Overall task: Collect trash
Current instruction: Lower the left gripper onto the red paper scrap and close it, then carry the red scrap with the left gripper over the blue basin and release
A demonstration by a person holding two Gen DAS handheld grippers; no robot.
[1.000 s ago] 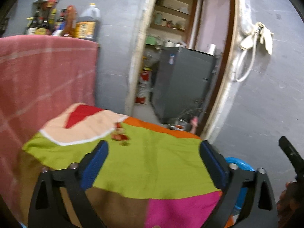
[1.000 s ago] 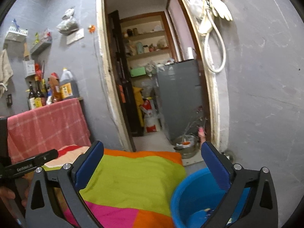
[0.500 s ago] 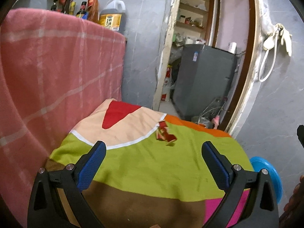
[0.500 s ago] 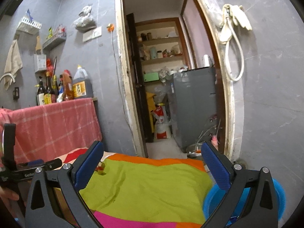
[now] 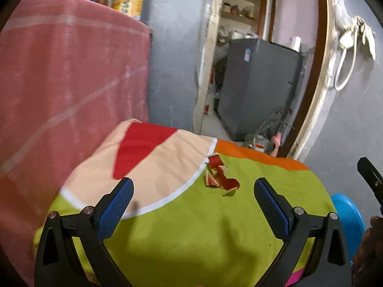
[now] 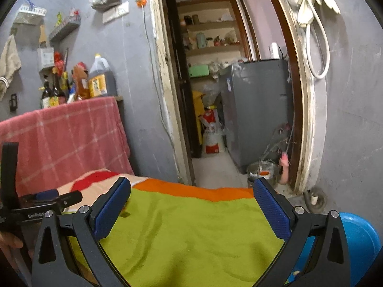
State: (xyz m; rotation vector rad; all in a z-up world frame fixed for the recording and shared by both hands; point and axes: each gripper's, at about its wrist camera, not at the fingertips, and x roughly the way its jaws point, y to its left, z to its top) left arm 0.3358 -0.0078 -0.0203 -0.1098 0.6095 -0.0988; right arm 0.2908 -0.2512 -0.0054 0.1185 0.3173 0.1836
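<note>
The left gripper (image 5: 192, 191) is seen with its blue pads spread wide and nothing between them, held over the patchwork cloth (image 5: 191, 239). The right gripper (image 6: 191, 198) is likewise spread apart and empty, over the green panel of the same cloth.

The trash, a crumpled red wrapper scrap (image 5: 220, 175), is found on the cloth where the white curved seam meets the green panel, ahead of the left gripper and between the lines of its fingers, not touched by either. Its print cannot be read. In the right wrist view the scrap is mostly hidden behind the right gripper's left finger; only a dark fleck shows there.

The blue basin (image 6: 359, 239) is cut off by the picture edge and by the gripper frame in both views; its contents cannot be made out. It is placed below the cloth's right edge, beside the grey wall.

A pink checked cloth (image 5: 67, 83) hangs close along the left side. The cloth's far orange edge faces an open doorway (image 6: 215, 95). Open cloth surface is noted around the scrap on all sides.
</note>
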